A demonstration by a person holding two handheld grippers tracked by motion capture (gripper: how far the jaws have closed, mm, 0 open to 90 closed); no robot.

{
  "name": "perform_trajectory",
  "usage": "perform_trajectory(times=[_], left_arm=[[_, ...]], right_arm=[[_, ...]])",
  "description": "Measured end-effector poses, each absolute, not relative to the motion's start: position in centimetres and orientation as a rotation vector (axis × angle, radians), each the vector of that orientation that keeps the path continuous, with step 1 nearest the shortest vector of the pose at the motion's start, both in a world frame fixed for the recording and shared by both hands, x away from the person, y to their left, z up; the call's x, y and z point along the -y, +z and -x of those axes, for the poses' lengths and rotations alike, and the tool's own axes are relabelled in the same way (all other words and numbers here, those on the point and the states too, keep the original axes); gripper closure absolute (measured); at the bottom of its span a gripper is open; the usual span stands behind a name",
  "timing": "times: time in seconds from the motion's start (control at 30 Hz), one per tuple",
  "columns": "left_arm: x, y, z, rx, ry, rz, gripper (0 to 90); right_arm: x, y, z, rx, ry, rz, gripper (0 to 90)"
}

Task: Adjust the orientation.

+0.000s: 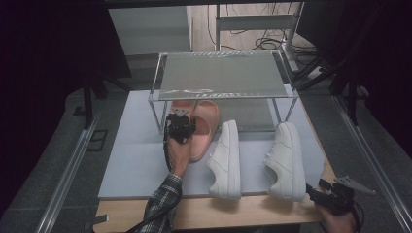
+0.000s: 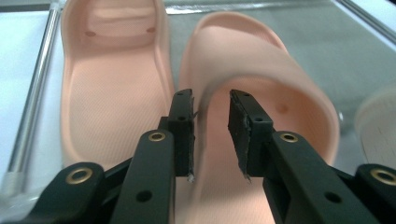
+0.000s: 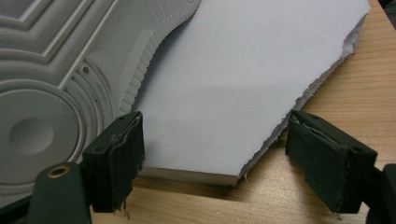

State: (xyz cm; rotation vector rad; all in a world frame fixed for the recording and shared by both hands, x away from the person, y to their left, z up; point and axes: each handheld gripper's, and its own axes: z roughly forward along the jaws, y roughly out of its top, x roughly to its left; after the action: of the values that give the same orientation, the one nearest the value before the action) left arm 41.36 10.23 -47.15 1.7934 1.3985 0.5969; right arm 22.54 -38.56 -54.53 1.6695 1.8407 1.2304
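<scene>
- In the high view we see a wooden table [image 1: 252, 213] with a pale grey mat [image 1: 141, 160] on it, and a clear two-level rack [image 1: 223, 73] standing at the mat's 12 o'clock end.
- A pair of pink slippers [image 1: 201, 128] lies at the rack's front edge, toes under the lower shelf; two white sneakers [image 1: 228, 160] lie on their sides at about 4 o'clock from the slippers, soles facing right.
- The left gripper [image 1: 180, 125], held in a hand [image 1: 179, 155] with a plaid sleeve [image 1: 163, 204], sits over the slippers. The right gripper [image 1: 313, 191] is at 5 o'clock, at the table's near right corner, just beside the heel of the right sneaker [image 1: 286, 162].
- In the left gripper view we see the left gripper's jaws set around the inner side of the strap of the right-hand slipper [image 2: 261, 93], one jaw outside the strap and one under it; a narrow gap remains, and we cannot tell whether they press the strap. The other slipper [image 2: 116, 84] lies alongside at 10 o'clock.
- In the right gripper view we see the right gripper's jaws spread wide and empty over the torn corner of the mat [image 3: 233, 79], with the sneaker's ribbed sole [image 3: 51, 93] at 9 o'clock and bare wood at 3 o'clock.
</scene>
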Motion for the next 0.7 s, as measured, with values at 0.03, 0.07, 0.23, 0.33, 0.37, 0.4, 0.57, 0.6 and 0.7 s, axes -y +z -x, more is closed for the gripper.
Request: perform_trajectory(times=[0.03,0.07,0.23,0.33,0.37,0.4,0.57,0.6,0.7], left_arm=[[-10.2,-47.1,-41.4,-1.399,0.597,-1.793,68.7],[-10.4,-47.1,-41.1,-1.376,0.579,-1.809,66.4],[-11.7,-47.3,-39.5,-1.283,0.496,-1.860,69.0],[-12.2,-47.2,-38.6,-1.255,0.466,-1.860,72.0],[-12.4,-47.2,-38.3,-1.248,0.468,-1.864,74.8],[-12.5,-47.2,-38.0,-1.243,0.468,-1.872,76.7],[-13.3,-47.3,-36.4,-1.194,0.477,-1.937,84.8],[-13.5,-47.4,-36.0,-1.184,0.471,-1.941,86.7],[-14.0,-47.7,-34.8,-1.153,0.450,-1.941,89.4]], right_arm=[[38.6,-54.5,-22.5,-1.841,1.230,-1.670,19.5],[38.6,-54.5,-22.5,-1.841,1.230,-1.670,19.5],[38.6,-54.5,-22.5,-1.840,1.230,-1.670,19.5],[38.5,-54.5,-22.5,-1.840,1.229,-1.669,19.5],[38.5,-54.5,-22.5,-1.839,1.230,-1.670,19.5],[38.5,-54.5,-22.5,-1.839,1.230,-1.670,19.6],[38.5,-54.5,-22.5,-1.840,1.230,-1.670,19.6],[38.5,-54.5,-22.5,-1.839,1.230,-1.670,19.5],[38.5,-54.5,-22.5,-1.839,1.230,-1.670,19.6]])
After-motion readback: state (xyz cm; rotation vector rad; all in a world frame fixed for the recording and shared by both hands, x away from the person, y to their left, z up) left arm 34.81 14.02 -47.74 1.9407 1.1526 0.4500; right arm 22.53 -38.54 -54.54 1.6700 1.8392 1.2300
